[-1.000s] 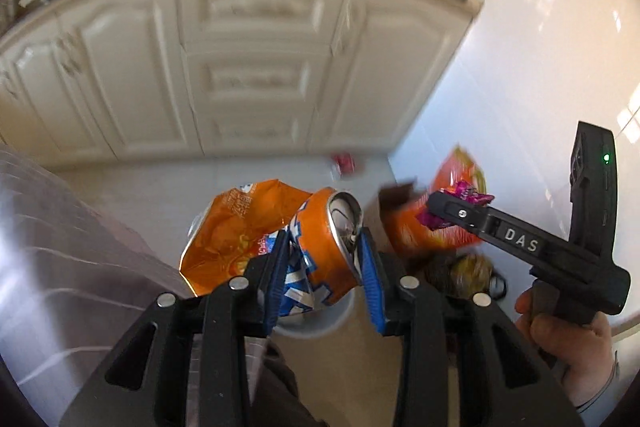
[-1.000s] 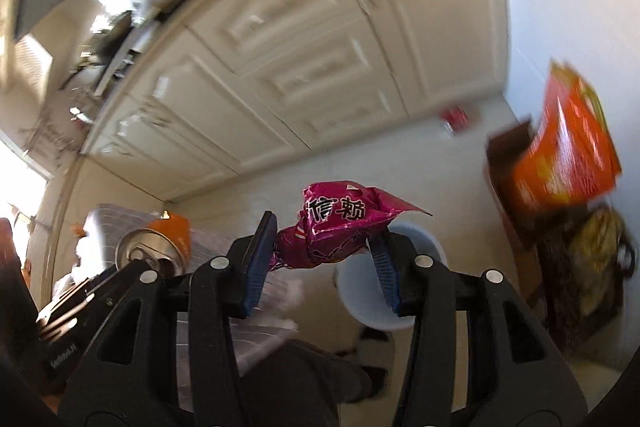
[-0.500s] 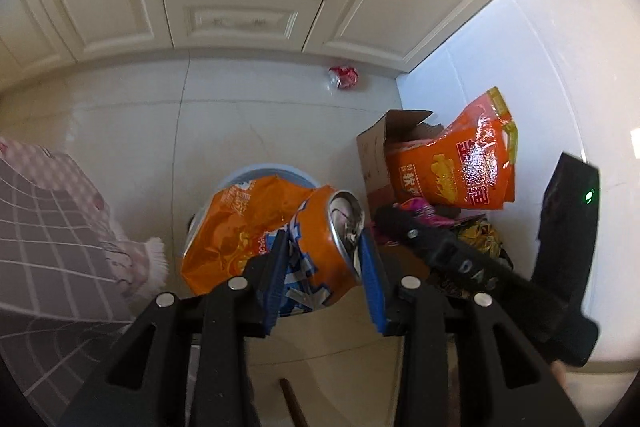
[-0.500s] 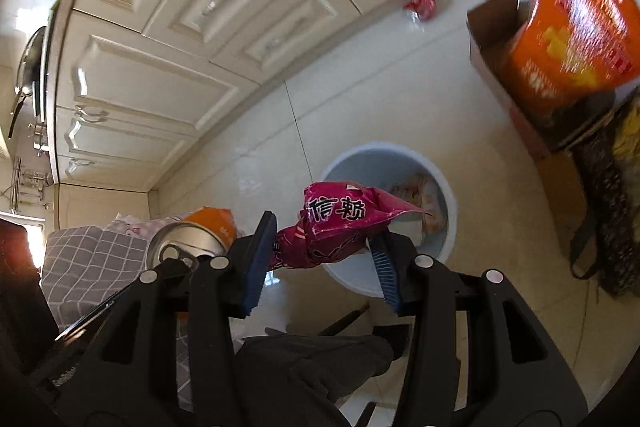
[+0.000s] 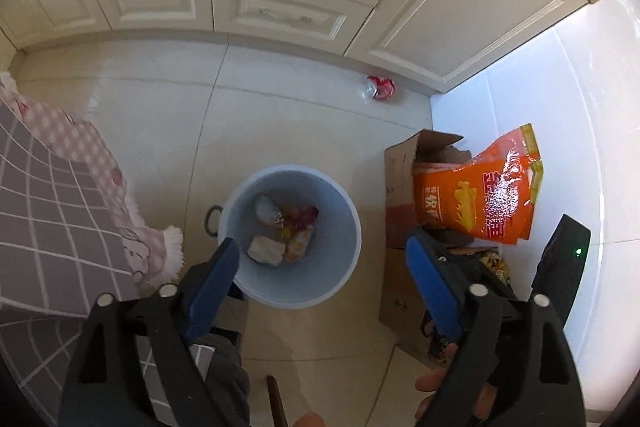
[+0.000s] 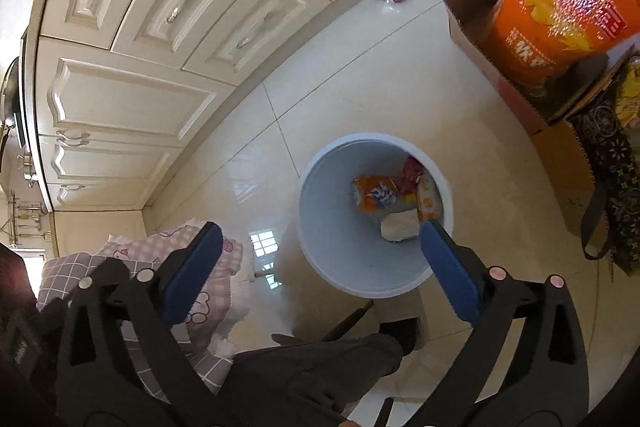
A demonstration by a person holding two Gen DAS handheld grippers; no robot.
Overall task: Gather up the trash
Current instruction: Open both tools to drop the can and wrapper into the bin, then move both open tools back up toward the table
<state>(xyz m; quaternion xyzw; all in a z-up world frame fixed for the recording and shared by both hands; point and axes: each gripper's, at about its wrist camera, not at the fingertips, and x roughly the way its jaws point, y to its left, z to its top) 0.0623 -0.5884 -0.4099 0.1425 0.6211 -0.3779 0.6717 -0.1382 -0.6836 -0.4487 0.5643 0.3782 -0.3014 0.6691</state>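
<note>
Change: a second earlier your left gripper (image 5: 320, 269) gripped an orange can with a crisp bag behind it, and your right gripper (image 6: 320, 259) pinched a pink wrapper; at this moment both stood wide apart and held nothing.
Meaning: you had let the load go over the bin, so that round of collecting looked done, and both tools were free for the next piece.
Bin: the pale blue bin (image 5: 240, 283) stood on the floor tiles right under both grippers, framed between the blue pads in each wrist view.
Contents: an orange wrapper (image 6: 374, 193), something pink-red beside it and a pale crumpled piece (image 6: 400, 225) lay at the bottom; the can itself I could not pick out for certain.
Remaining trash: a red crushed can (image 5: 381, 87) lay on the floor against the cabinet base, well apart from the bin and far ahead of both grippers.
Nearby: a cardboard box (image 5: 400, 163) with a big orange bag (image 5: 480, 195) sat to the right of the bin.
Next, as a judgement: you would have needed to reach well forward toward the cabinets for that red can.
</note>
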